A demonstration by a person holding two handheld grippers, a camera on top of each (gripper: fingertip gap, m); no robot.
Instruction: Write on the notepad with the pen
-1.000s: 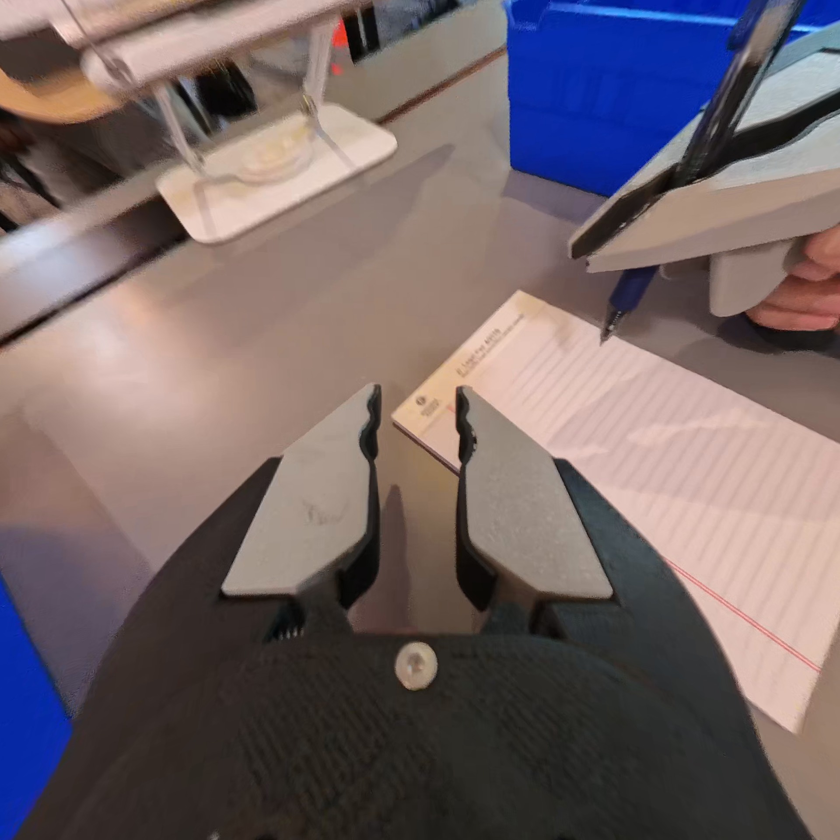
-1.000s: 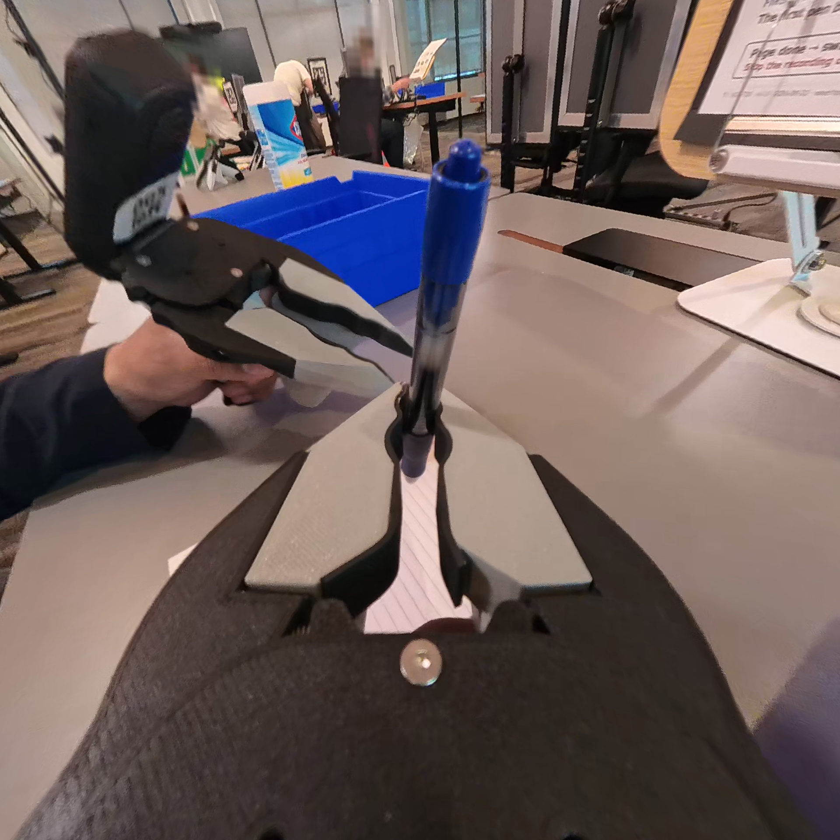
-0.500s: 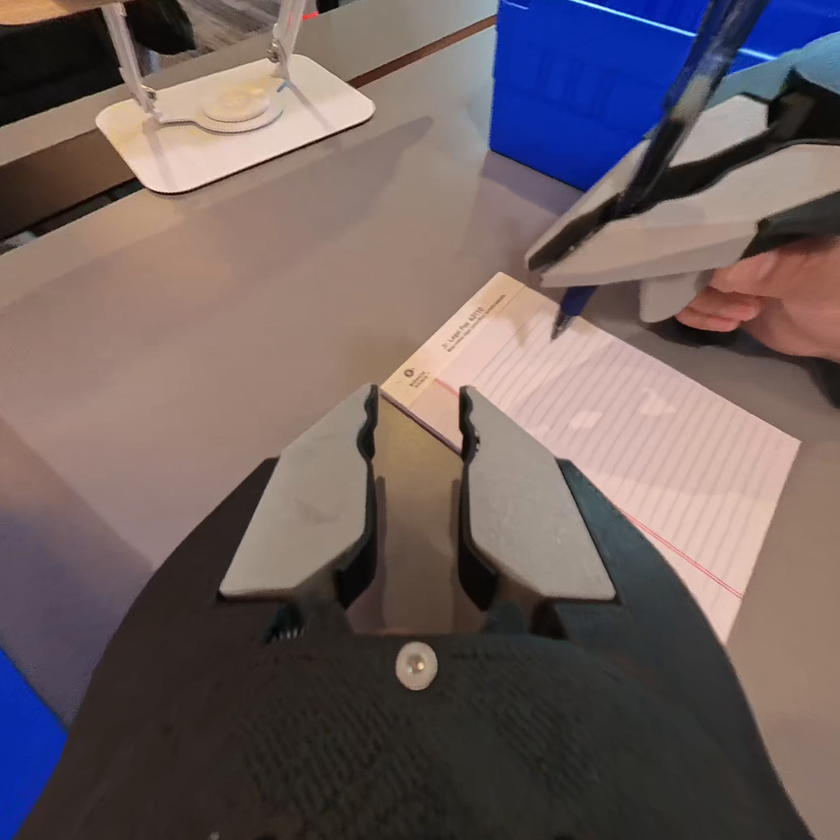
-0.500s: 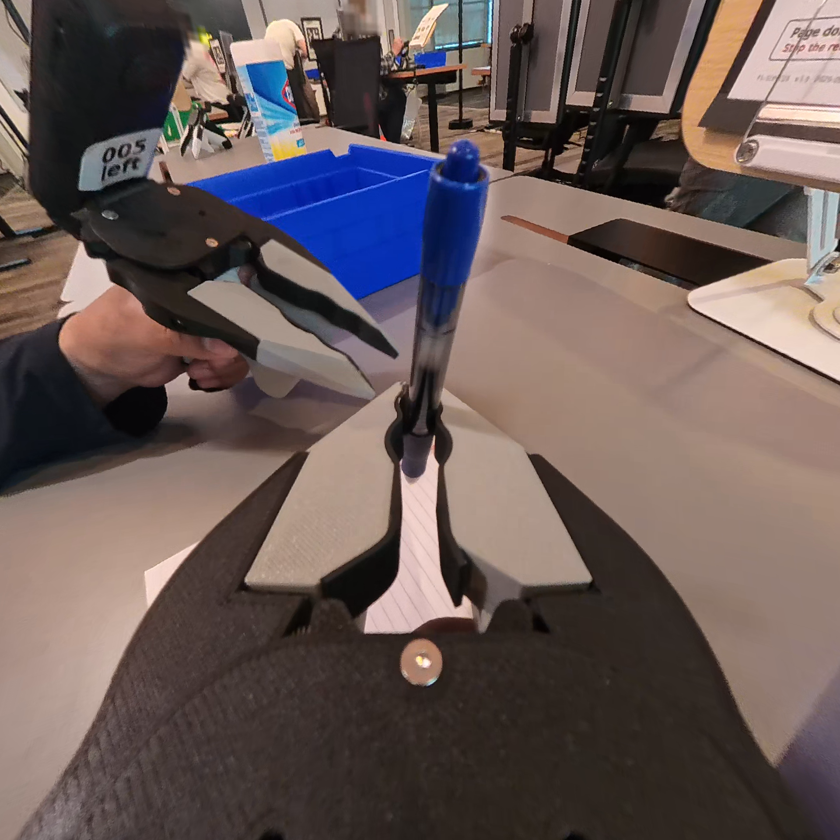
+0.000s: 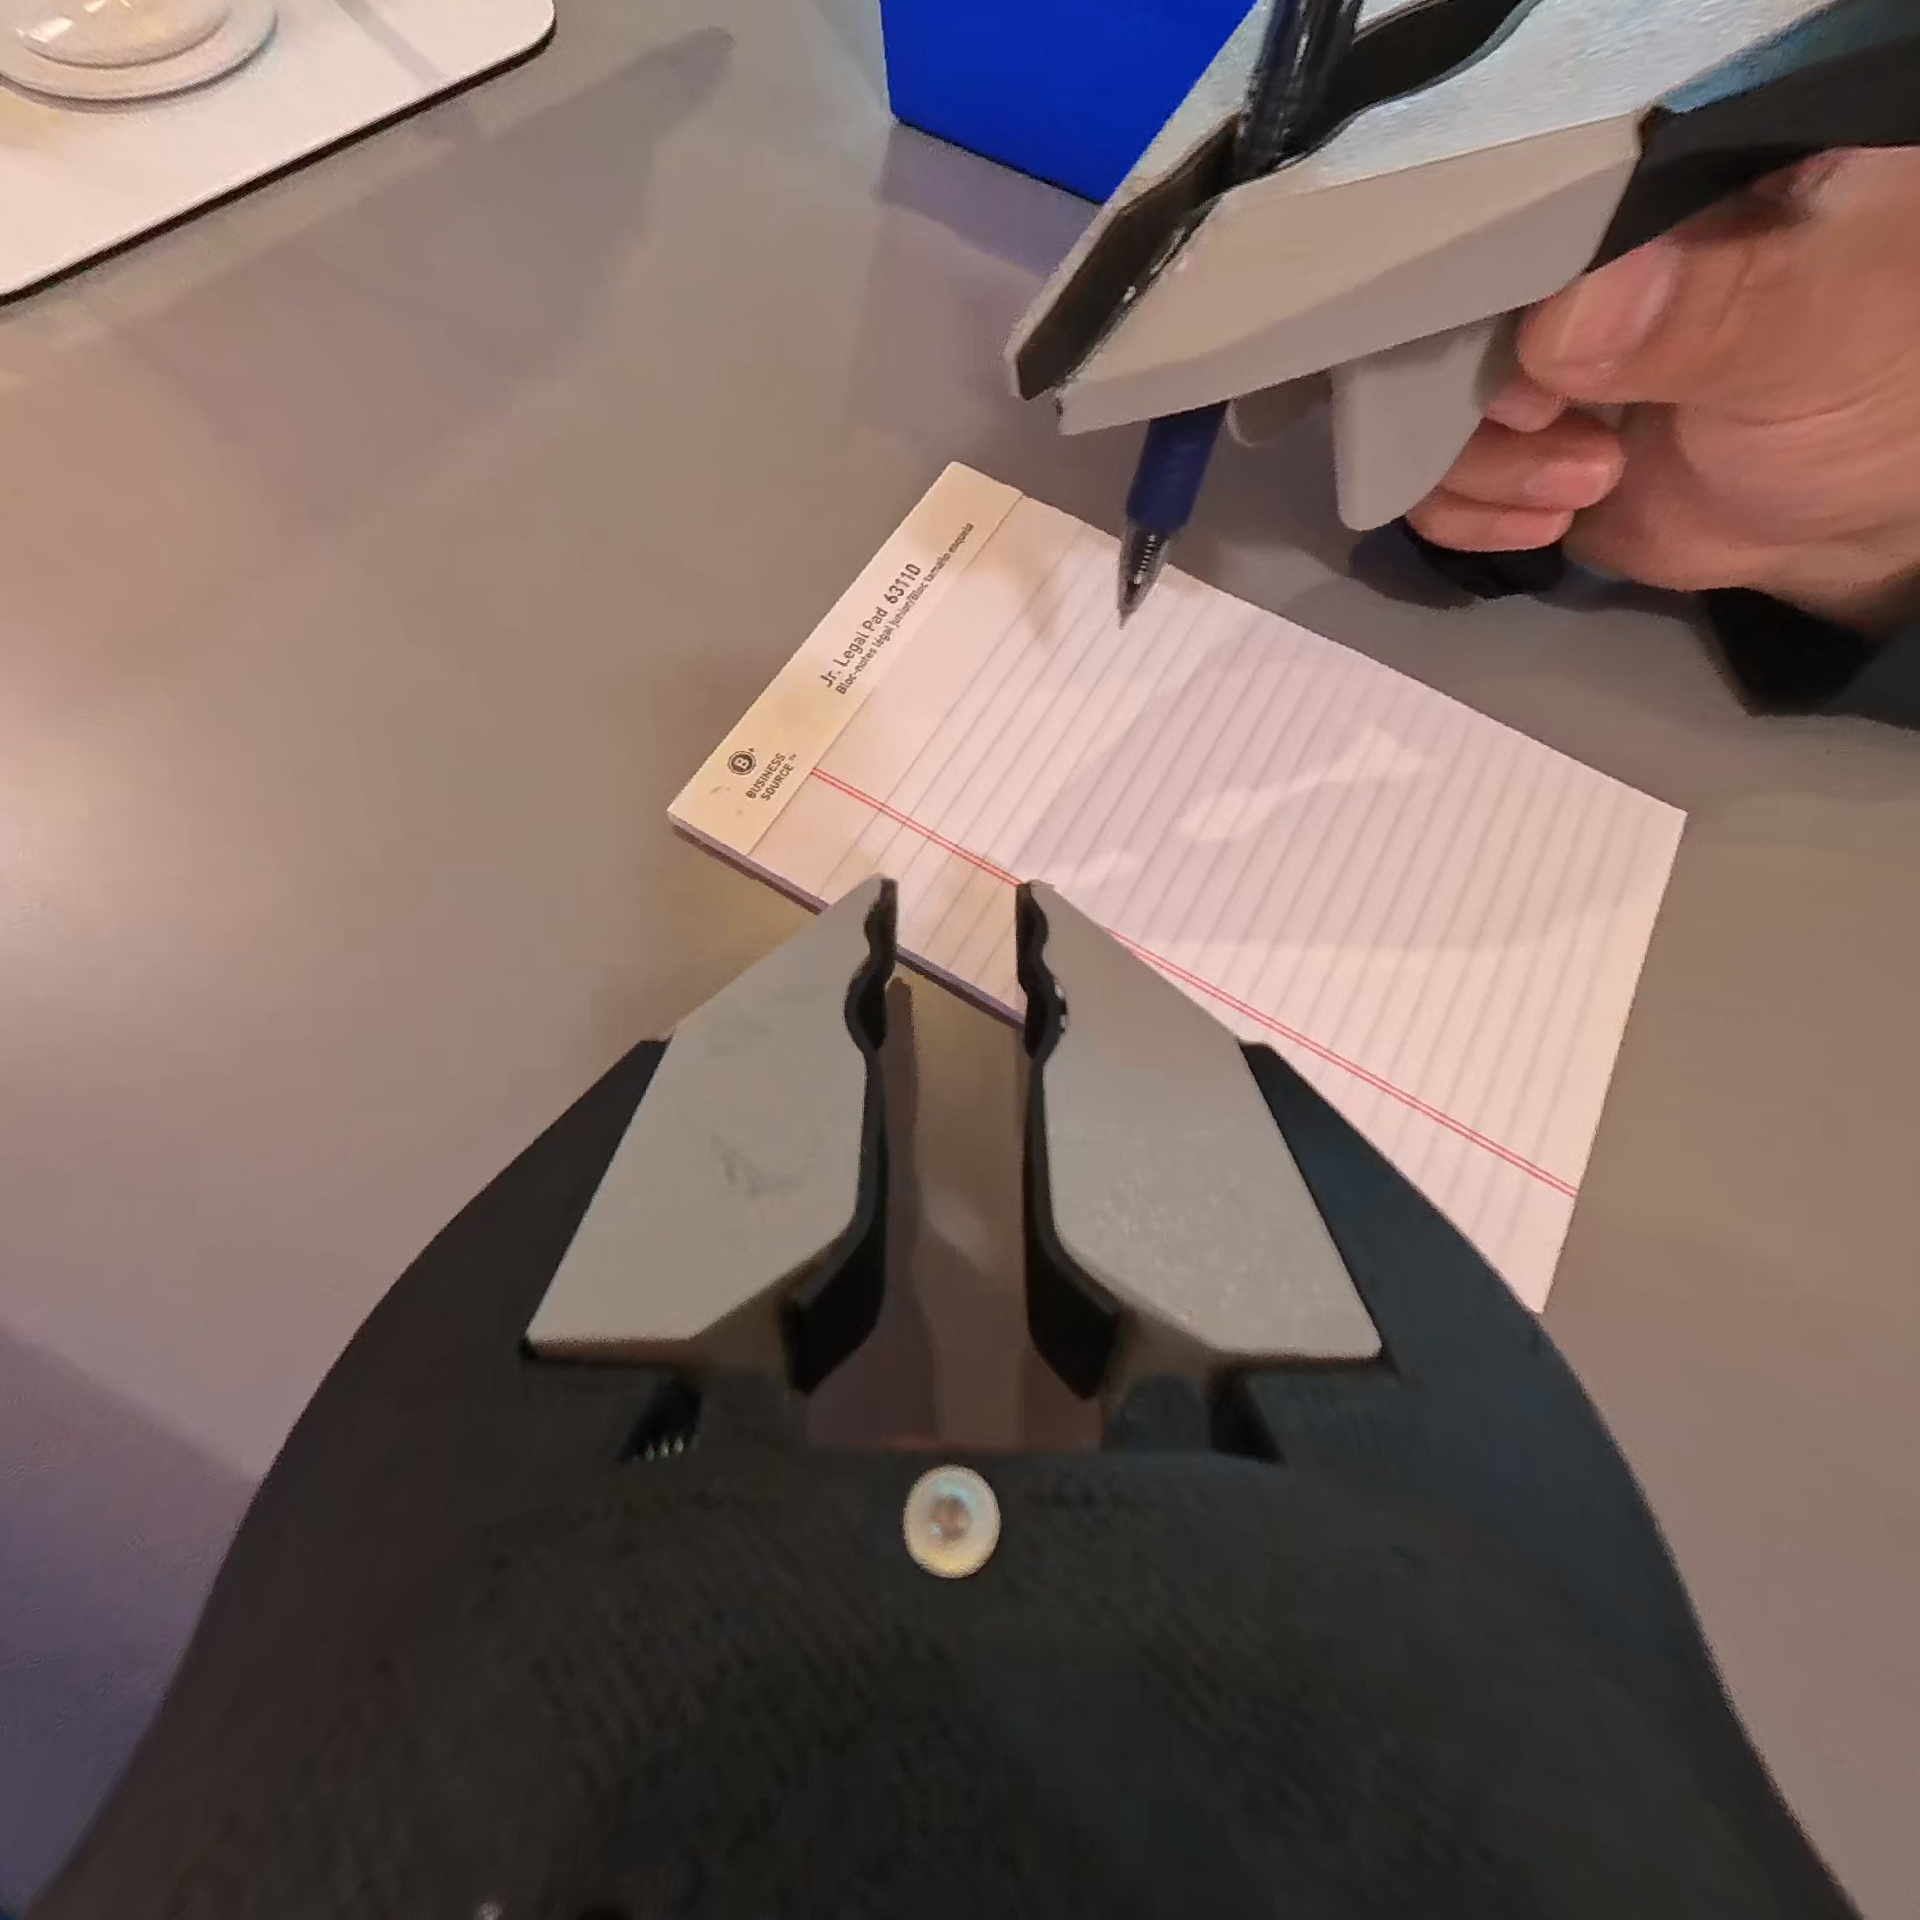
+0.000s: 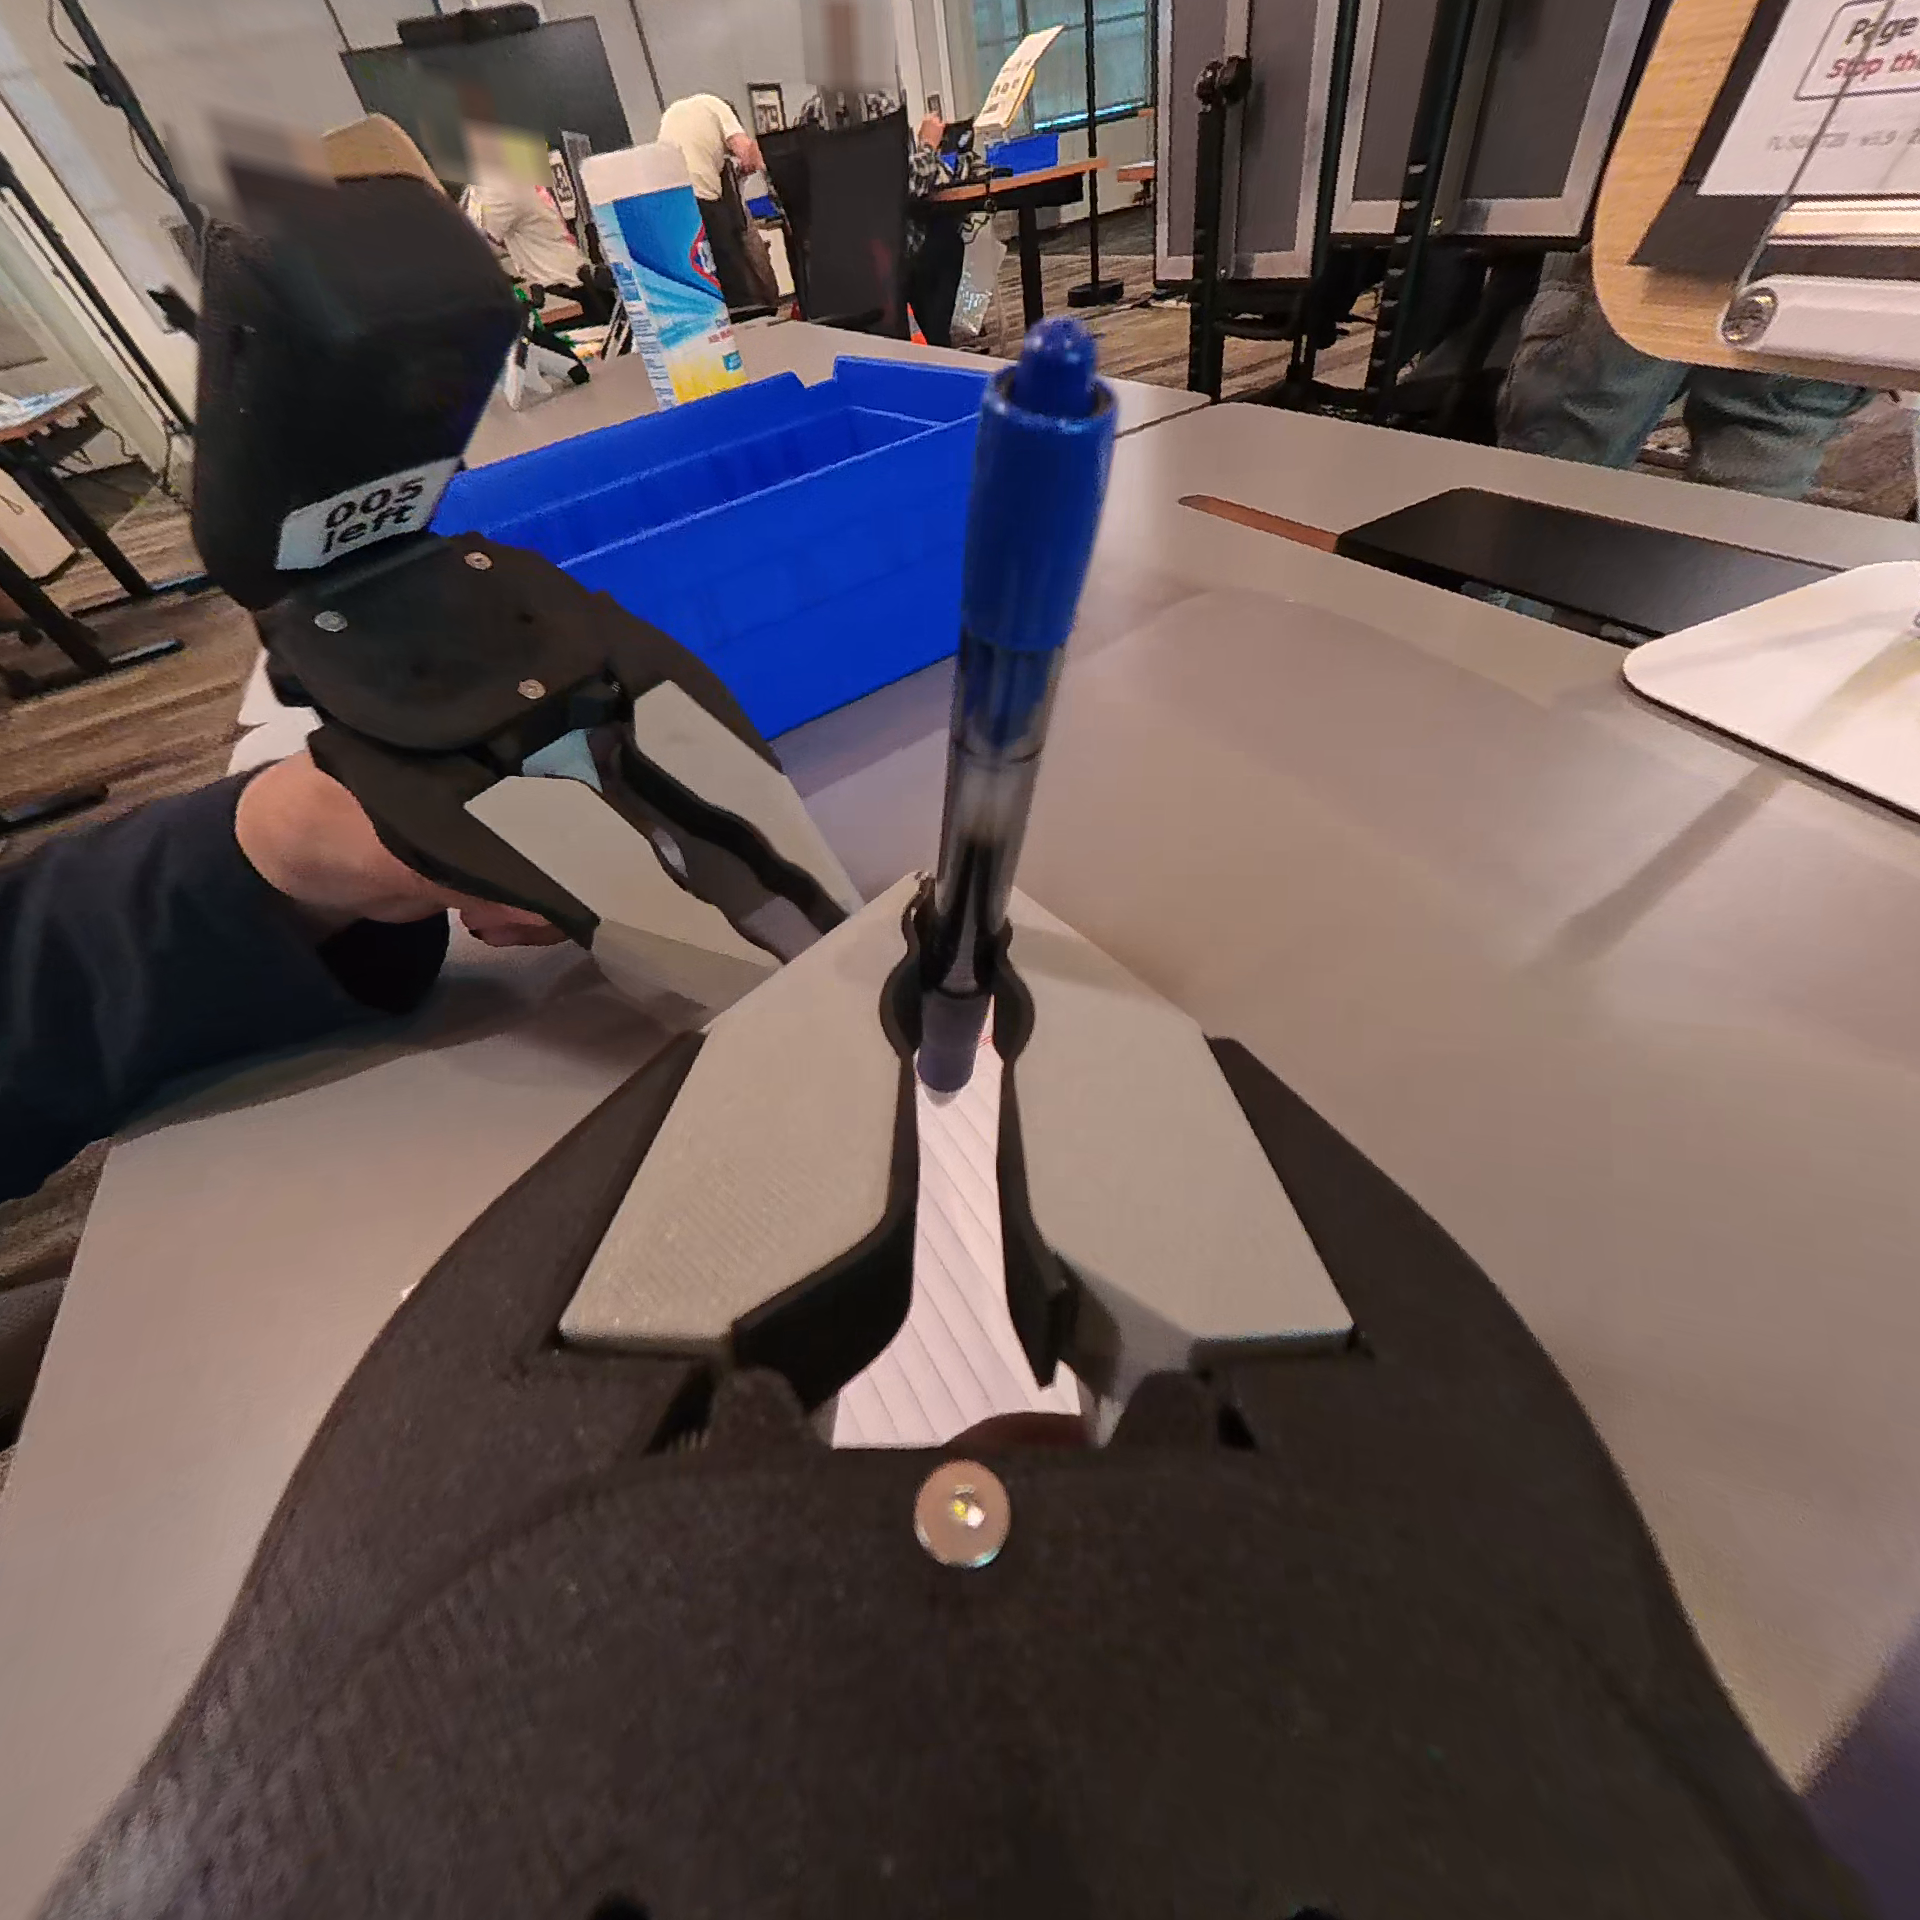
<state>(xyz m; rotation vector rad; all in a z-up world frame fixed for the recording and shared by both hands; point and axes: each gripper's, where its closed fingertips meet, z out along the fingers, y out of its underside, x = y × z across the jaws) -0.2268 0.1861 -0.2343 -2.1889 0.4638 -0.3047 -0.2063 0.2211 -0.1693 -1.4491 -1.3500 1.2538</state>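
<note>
A white lined notepad (image 5: 1195, 831) lies flat on the grey table, with its cream header strip at the far left. My right gripper (image 6: 956, 935) is shut on a blue pen (image 6: 1023, 623) that stands upright between its fingertips. In the left wrist view the right gripper (image 5: 1049, 384) comes in from the upper right, and the pen (image 5: 1169, 478) points down at the pad's top lines beside the header. I cannot tell if the tip touches the paper. My left gripper (image 5: 956, 914) is open and empty, its fingertips over the pad's near left edge.
A blue bin (image 6: 748, 540) stands just behind the pad and also shows in the left wrist view (image 5: 1018, 94). A white stand base (image 5: 208, 135) sits at the far left of the table. A hand (image 5: 1714, 416) holds the right gripper. A wipes canister (image 6: 665, 281) stands behind the bin. Tip to tip, the grippers are about 8 centimeters apart.
My left gripper has moved forward over the pad's near edge. My right gripper has brought the pen down and closer to the top lines of the pad.
</note>
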